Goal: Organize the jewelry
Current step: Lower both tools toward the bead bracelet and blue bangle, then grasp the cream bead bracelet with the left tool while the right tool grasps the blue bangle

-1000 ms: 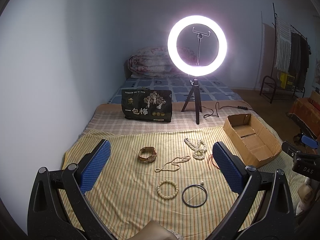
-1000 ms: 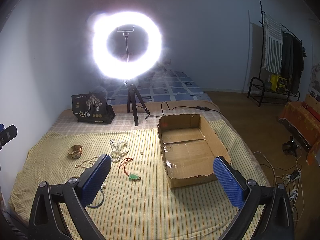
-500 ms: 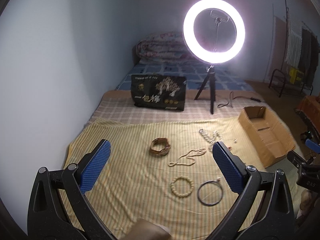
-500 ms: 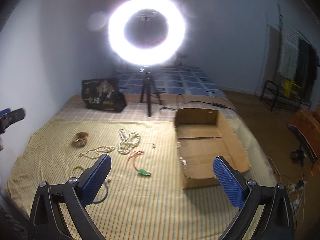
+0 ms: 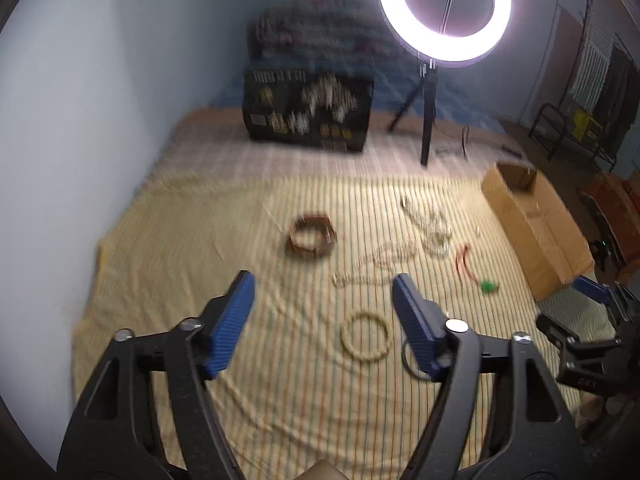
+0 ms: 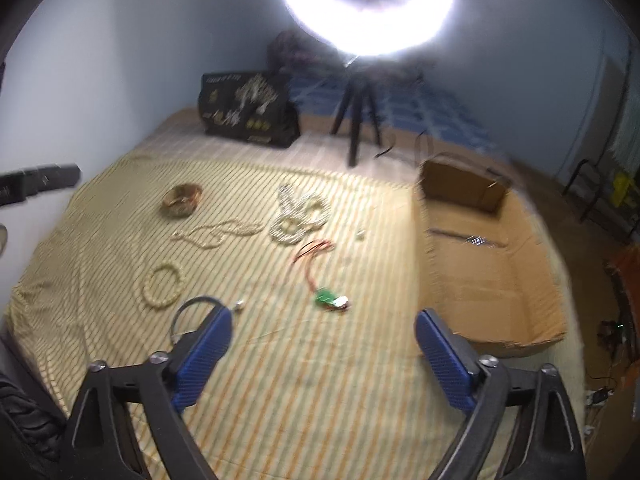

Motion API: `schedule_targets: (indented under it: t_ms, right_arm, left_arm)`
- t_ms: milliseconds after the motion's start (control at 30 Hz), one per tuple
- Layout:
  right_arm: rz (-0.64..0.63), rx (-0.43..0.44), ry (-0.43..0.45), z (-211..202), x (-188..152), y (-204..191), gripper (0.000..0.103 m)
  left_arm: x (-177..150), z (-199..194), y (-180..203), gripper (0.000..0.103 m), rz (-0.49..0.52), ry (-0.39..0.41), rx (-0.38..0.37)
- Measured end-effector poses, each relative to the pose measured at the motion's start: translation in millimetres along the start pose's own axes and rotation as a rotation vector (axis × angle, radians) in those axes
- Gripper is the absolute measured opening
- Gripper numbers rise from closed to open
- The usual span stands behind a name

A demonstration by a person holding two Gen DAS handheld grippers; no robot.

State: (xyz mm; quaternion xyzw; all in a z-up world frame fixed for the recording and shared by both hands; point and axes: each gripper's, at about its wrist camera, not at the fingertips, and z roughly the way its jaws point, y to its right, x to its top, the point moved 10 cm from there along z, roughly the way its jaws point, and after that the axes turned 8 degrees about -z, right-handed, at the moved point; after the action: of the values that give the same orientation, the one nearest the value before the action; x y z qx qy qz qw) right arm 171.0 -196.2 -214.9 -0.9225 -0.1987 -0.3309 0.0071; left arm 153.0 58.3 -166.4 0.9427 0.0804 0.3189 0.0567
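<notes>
Jewelry lies scattered on a yellow striped cloth (image 5: 180, 264): a brown bangle (image 5: 311, 236), a beige bead bracelet (image 5: 365, 340), a thin pearl chain (image 6: 218, 234), a heap of pearl strands (image 6: 298, 220), a red cord with a green pendant (image 6: 330, 299) and a dark hoop (image 6: 192, 308). An open cardboard box (image 6: 492, 272) sits at the right. My left gripper (image 5: 323, 284) hovers above the bead bracelet, its jaws closing with nothing between them. My right gripper (image 6: 325, 318) hangs over the cloth near the pendant, its jaws closing too, with nothing in them.
A lit ring light on a tripod (image 5: 444, 12) stands behind the cloth, beside a black printed bag (image 5: 308, 114). A wall runs along the left. A clothes rack (image 5: 580, 120) and floor clutter lie to the right, beyond the box.
Both grippers have tipped downward and come closer to the cloth. Both pairs of jaws have narrowed, the left more than the right. No jewelry has moved.
</notes>
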Motion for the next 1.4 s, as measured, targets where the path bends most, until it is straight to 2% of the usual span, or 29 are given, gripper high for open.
schedule_targets:
  t_ms: [100, 200, 400, 467, 567, 700, 767, 1067, 1233, 1300, 1367, 1400]
  right_arm:
    - [0.006, 0.072, -0.062, 21.4, -7.6, -13.8, 0.074]
    - [-0.01, 0.137, -0.115, 36.4, -16.2, -30.8, 0.069]
    - [-0.001, 0.257, -0.218, 69.4, -32.1, -59.8, 0.052]
    - [-0.002, 0.272, -0.235, 76.2, -33.2, -65.1, 0.047]
    - [-0.008, 0.295, -0.249, 81.1, -33.0, -73.2, 0.042]
    - [-0.024, 0.302, -0.261, 86.8, -33.7, -80.5, 0.037]
    - [-0.028, 0.295, -0.267, 88.6, -35.0, -81.7, 0.036]
    - [-0.04, 0.274, -0.274, 94.8, -34.2, -82.8, 0.034]
    - [-0.091, 0.231, -0.27, 97.2, -33.7, -87.6, 0.031]
    - [-0.118, 0.215, -0.262, 98.1, -32.8, -89.9, 0.026]
    - [-0.131, 0.21, -0.253, 98.2, -31.7, -91.1, 0.02]
    - [-0.134, 0.211, -0.249, 98.4, -31.0, -91.4, 0.016]
  left_arm:
    - [-18.3, 21.7, -0.8, 0.061, -0.025, -0.091, -0.027]
    - [-37.3, 45.9, 1.4, 0.058, -0.056, -0.188, -0.055]
    - [-52.0, 74.4, 7.2, 0.057, -0.078, -0.273, -0.067]
    - [-54.8, 82.8, 7.3, 0.051, -0.078, -0.295, -0.064]
    - [-58.9, 95.3, 6.9, 0.05, -0.097, -0.329, -0.061]
    - [-61.7, 109.2, 3.5, 0.049, -0.108, -0.344, -0.041]
    - [-63.7, 113.7, 2.5, 0.043, -0.109, -0.355, -0.038]
    - [-71.9, 129.2, -2.5, 0.043, -0.092, -0.363, 0.004]
    - [-77.6, 134.7, 2.9, 0.042, -0.025, -0.341, 0.041]
    - [-76.6, 135.6, 4.4, 0.038, -0.007, -0.328, 0.053]
    - [-74.8, 136.5, 4.3, 0.024, -0.011, -0.321, 0.061]
    - [-73.4, 136.7, 2.7, 0.021, -0.017, -0.318, 0.065]
